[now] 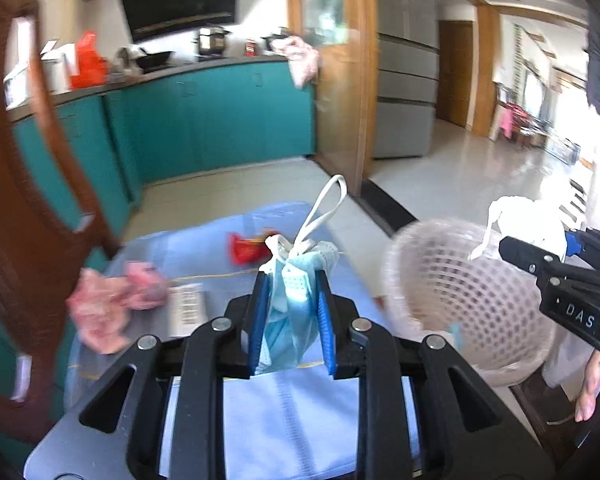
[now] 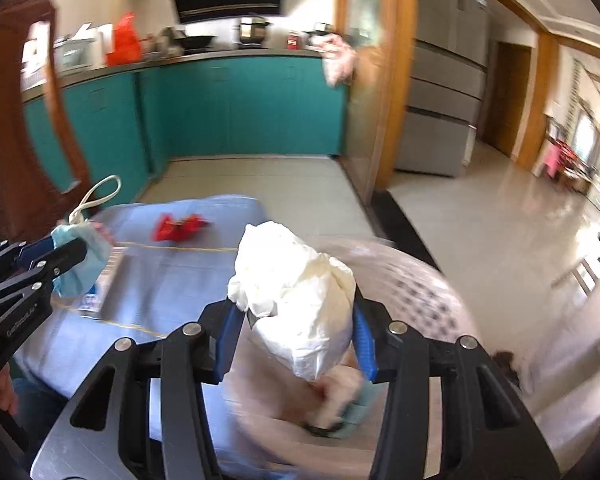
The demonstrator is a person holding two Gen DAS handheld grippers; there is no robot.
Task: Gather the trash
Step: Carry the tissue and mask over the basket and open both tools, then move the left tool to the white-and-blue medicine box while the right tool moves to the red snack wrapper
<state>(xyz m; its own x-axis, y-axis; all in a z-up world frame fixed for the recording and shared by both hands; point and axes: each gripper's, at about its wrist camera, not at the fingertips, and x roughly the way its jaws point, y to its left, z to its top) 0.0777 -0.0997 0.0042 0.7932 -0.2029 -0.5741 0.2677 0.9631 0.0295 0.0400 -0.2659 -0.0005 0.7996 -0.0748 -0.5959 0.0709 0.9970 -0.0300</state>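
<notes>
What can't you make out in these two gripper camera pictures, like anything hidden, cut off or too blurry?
- Basket contents, right wrist view: motion blur and the white crumpled paper in the right gripper hide most of them.
- Printed paper slip, left wrist view: text too blurred to read.
- Pink crumpled item, left wrist view: blurred, so its material is unclear.
- Face mask lower end, left wrist view: hidden behind the left gripper.

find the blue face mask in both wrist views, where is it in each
Left wrist: blue face mask at bottom centre, pinched in the left gripper.
Right wrist: the mask at the left edge, in that same gripper.
Shared landmark: the red wrapper on the blue-covered table.
</notes>
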